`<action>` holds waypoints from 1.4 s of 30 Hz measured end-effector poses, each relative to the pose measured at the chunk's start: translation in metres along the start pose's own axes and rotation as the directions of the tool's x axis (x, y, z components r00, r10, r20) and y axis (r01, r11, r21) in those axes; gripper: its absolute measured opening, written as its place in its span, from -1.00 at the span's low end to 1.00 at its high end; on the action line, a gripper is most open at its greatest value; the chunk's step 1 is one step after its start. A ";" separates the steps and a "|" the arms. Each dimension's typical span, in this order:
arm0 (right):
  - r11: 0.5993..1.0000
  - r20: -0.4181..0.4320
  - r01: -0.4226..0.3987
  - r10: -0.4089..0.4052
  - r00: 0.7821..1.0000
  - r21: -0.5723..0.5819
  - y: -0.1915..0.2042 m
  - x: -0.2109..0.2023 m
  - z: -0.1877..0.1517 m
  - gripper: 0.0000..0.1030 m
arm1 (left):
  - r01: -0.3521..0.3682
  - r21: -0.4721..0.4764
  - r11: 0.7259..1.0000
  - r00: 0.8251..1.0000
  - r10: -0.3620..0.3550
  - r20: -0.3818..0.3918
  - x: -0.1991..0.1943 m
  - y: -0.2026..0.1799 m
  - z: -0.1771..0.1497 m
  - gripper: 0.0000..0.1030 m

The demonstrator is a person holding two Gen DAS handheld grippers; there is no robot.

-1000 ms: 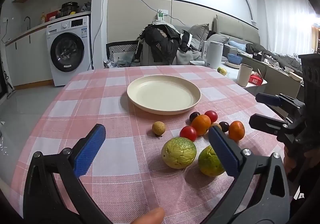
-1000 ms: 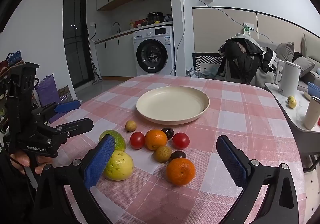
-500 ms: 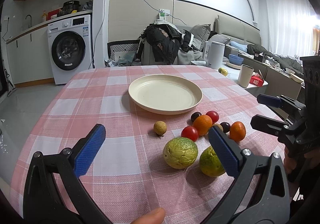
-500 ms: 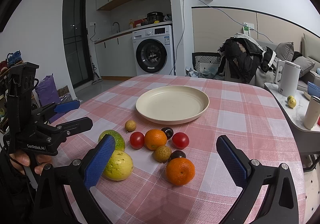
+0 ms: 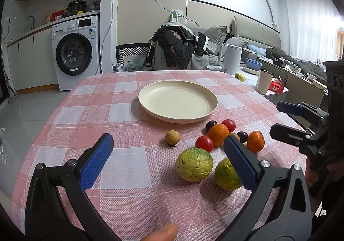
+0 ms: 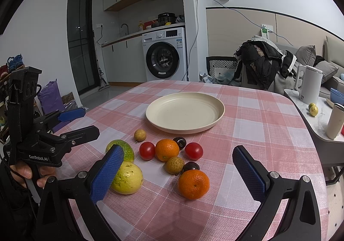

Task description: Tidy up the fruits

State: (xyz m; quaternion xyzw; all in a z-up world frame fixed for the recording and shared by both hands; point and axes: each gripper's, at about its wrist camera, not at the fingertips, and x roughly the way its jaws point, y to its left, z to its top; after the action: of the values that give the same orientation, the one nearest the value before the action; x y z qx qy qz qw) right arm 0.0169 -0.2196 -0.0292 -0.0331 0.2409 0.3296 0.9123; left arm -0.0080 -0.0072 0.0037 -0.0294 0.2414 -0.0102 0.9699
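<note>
An empty cream plate (image 5: 178, 101) (image 6: 185, 112) sits mid-table on the pink checked cloth. In front of it lie several loose fruits: a yellow-green citrus (image 5: 194, 164) (image 6: 127, 177), a greener one (image 5: 226, 174) (image 6: 120, 148), two oranges (image 5: 218, 134) (image 6: 193, 184), two red tomatoes (image 5: 204, 143) (image 6: 147, 150), dark plums (image 6: 179, 142) and small brown longans (image 5: 172, 137) (image 6: 174, 165). My left gripper (image 5: 169, 161) is open and empty, just short of the fruits. My right gripper (image 6: 178, 174) is open and empty above the near orange.
Each gripper shows in the other's view: the right one (image 5: 301, 125), the left one (image 6: 71, 125). A side counter at the right holds a white kettle (image 6: 308, 84) and a cup (image 5: 264, 81). A chair piled with clothes (image 5: 178, 49) stands behind the table.
Both grippers have drifted very slightly; the fruits and the plate have not moved.
</note>
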 end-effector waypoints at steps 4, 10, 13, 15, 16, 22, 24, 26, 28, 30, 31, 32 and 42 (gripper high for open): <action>1.000 0.001 0.001 -0.001 1.000 -0.001 0.000 0.000 0.000 1.00 | 0.000 0.000 1.000 1.000 0.000 0.000 0.000 0.000 0.000 0.99; 1.000 0.000 0.002 -0.002 1.000 0.000 -0.001 0.000 0.000 1.00 | 0.000 0.000 1.000 1.000 0.000 0.000 0.000 0.000 0.000 0.99; 1.000 0.000 0.002 -0.002 1.000 -0.001 -0.001 0.000 0.000 1.00 | 0.000 0.002 1.000 1.000 0.000 0.001 0.000 0.000 0.000 0.99; 1.000 0.002 0.005 -0.005 1.000 0.002 -0.002 -0.002 -0.001 1.00 | 0.000 0.001 1.000 1.000 0.000 0.000 0.000 0.000 0.000 0.99; 1.000 0.002 0.005 -0.005 1.000 0.003 -0.003 -0.002 -0.001 1.00 | -0.001 0.000 1.000 1.000 0.001 0.000 0.000 0.000 0.000 0.99; 1.000 0.000 -0.002 0.002 1.000 0.003 -0.004 -0.002 -0.002 1.00 | 0.000 0.001 1.000 1.000 0.000 0.000 0.000 0.000 0.000 0.99; 1.000 0.000 0.000 0.000 1.000 0.001 -0.004 -0.002 -0.002 1.00 | 0.000 0.001 1.000 1.000 0.000 0.000 0.000 0.000 0.000 0.99; 1.000 0.001 -0.006 0.006 1.000 -0.003 -0.003 -0.003 -0.003 1.00 | 0.000 0.002 1.000 1.000 0.000 0.001 0.000 0.000 0.000 0.99; 1.000 -0.016 -0.024 0.024 1.000 -0.002 -0.002 0.000 -0.004 1.00 | -0.002 0.001 1.000 1.000 0.002 0.000 0.000 0.000 0.000 0.99; 1.000 -0.042 -0.027 0.027 0.999 -0.001 0.000 0.003 -0.004 1.00 | 0.001 -0.001 1.000 1.000 -0.001 -0.001 0.000 0.001 0.000 0.99; 1.000 -0.023 -0.004 0.004 1.000 -0.007 0.001 0.000 -0.004 1.00 | 0.000 -0.004 1.000 1.000 0.000 0.002 -0.001 0.002 0.001 0.99; 1.000 0.000 -0.008 0.008 1.000 -0.009 0.002 -0.004 -0.004 1.00 | 0.003 -0.006 1.000 1.000 -0.003 0.001 -0.001 0.002 0.001 0.99; 1.000 0.003 0.008 -0.008 1.000 -0.011 0.003 -0.002 -0.002 1.00 | 0.019 -0.002 1.000 1.000 -0.019 -0.015 0.002 0.004 0.001 0.99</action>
State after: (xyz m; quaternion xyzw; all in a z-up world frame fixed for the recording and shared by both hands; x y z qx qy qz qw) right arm 0.0132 -0.2190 -0.0298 -0.0386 0.2379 0.3272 0.9137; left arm -0.0054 -0.0033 0.0034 -0.0324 0.2484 -0.0193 0.9679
